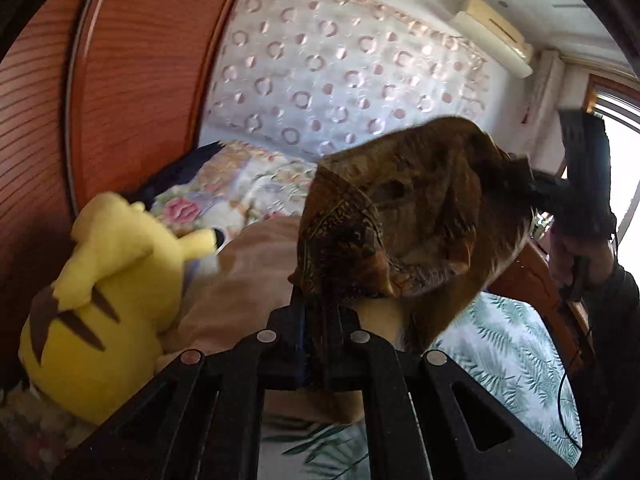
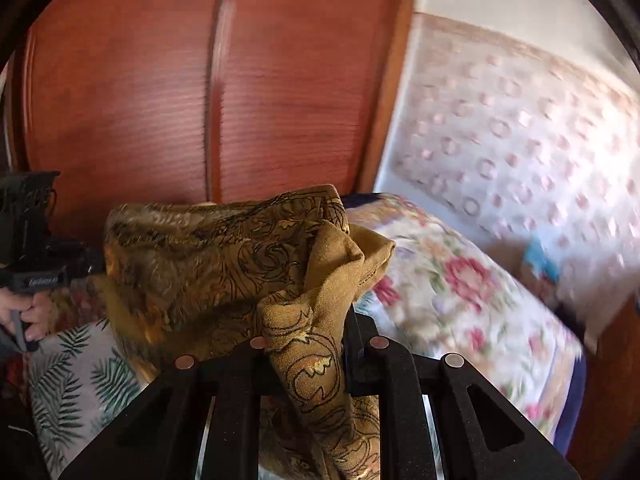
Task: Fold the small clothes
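The bed (image 1: 516,344), spread with a white sheet printed in green palm fronds, filled the lower part of both views and served as the working surface. Above the bed hung the mustard-brown garment with a dark scrolling leaf print (image 1: 404,216), lifted clear of the sheet and stretched between the two tools. The left gripper (image 1: 316,308) had its black jaws clamped together on one bunched edge of the garment; the right gripper (image 2: 308,336) was likewise closed on another fold, cloth draping down between its fingers. At the head of the bed lay a quilt with pink roses on cream (image 2: 452,292), and beside it on the bed a yellow plush toy with brown stripes on its back (image 1: 112,280). Behind the bed rose a reddish wooden wardrobe with ribbed panels (image 2: 160,92) and a white wall hanging dotted with pink rings (image 1: 340,68). High above the bed a cream air-conditioning unit (image 1: 492,32) was mounted near a bright window (image 1: 616,120).
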Available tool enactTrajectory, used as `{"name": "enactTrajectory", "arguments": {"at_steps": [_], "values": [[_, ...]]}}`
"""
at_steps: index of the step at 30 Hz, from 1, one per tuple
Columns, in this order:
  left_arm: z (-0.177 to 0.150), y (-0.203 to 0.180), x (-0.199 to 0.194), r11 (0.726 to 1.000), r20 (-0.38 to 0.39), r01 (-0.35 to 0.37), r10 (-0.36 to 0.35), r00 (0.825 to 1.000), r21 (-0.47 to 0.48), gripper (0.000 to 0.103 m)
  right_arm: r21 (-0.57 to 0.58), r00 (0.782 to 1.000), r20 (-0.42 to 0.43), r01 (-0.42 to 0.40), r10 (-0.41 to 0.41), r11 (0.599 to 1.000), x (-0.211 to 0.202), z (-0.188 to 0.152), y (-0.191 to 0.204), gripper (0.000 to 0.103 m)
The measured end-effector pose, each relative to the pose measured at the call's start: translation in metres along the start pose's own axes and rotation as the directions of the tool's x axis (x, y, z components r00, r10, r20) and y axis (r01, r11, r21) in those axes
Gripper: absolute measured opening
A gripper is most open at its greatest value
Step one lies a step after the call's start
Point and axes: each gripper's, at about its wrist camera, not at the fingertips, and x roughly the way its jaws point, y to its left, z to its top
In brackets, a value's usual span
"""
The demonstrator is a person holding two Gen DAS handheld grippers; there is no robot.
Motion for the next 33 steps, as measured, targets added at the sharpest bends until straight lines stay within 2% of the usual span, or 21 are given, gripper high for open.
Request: {"name": "enactTrajectory", "arguments": {"at_steps": [4,9,12,13,15,16,20,21,23,25,31,33], "values": [[-0.019,0.026,0.003,0.998,-0.035,-0.019,0.017,0.999,-0.058,0.007,-0.057,0.997,-0.059,-0.044,0.04,0.997,0.057,0.032,0.017,0.016],[-0.034,0.038,0.008,0.995,-0.066,-0.037,0.031,0.997,-0.089,0.007,-0.132,0.989,-0.136,-0.075,0.057,0.988,0.115,0.059,0.032,0.017],[-0.04,0.037,0.009,0.995,-0.086,-0.047,0.039,0.996,-0.092,0.007,-0.11,0.983,-0.175,-0.08,0.06,0.991,0.149,0.074,0.029,0.021],[-0.041,0.038,0.009,0.994,-0.09,-0.053,0.045,0.995,-0.097,0.007,-0.085,0.982,-0.181,-0.065,0.049,0.994,0.157,0.077,0.028,0.023],[-0.042,0.041,0.012,0.992,-0.102,-0.067,0.056,0.993,-0.106,0.007,-0.049,0.984,-0.175,-0.034,0.025,0.998,0.166,0.087,0.023,0.043],[-0.042,0.041,0.012,0.991,-0.105,-0.072,0.06,0.993,-0.109,0.007,-0.03,0.986,-0.167,-0.004,-0.001,1.0,0.167,0.09,0.021,0.047],[-0.044,0.042,0.009,0.991,-0.098,-0.083,0.072,0.993,-0.106,0.01,0.015,0.991,-0.101,0.09,-0.088,0.996,0.147,0.081,0.026,0.048],[-0.044,0.042,0.009,0.991,-0.097,-0.091,0.082,0.992,-0.094,0.014,0.03,0.991,-0.091,0.103,-0.1,0.994,0.144,0.078,0.026,0.048],[-0.041,0.04,0.001,0.992,-0.076,-0.102,0.097,0.992,-0.071,0.023,0.055,0.993,-0.096,0.068,-0.062,0.996,0.141,0.066,0.033,0.048],[-0.037,0.041,-0.006,0.993,-0.052,-0.104,0.101,0.994,-0.06,0.04,0.071,0.993,-0.115,0.035,-0.027,0.997,0.141,0.051,0.038,0.048],[-0.006,0.031,-0.021,0.991,0.04,-0.131,0.13,0.991,0.029,0.054,0.109,0.986,-0.164,-0.009,0.027,0.994,0.148,0.018,0.025,0.048],[0.009,0.028,-0.007,0.989,0.01,-0.12,0.12,0.993,0.091,0.056,0.14,0.986,-0.165,-0.001,0.024,0.99,0.148,0.012,0.017,0.048]]}}
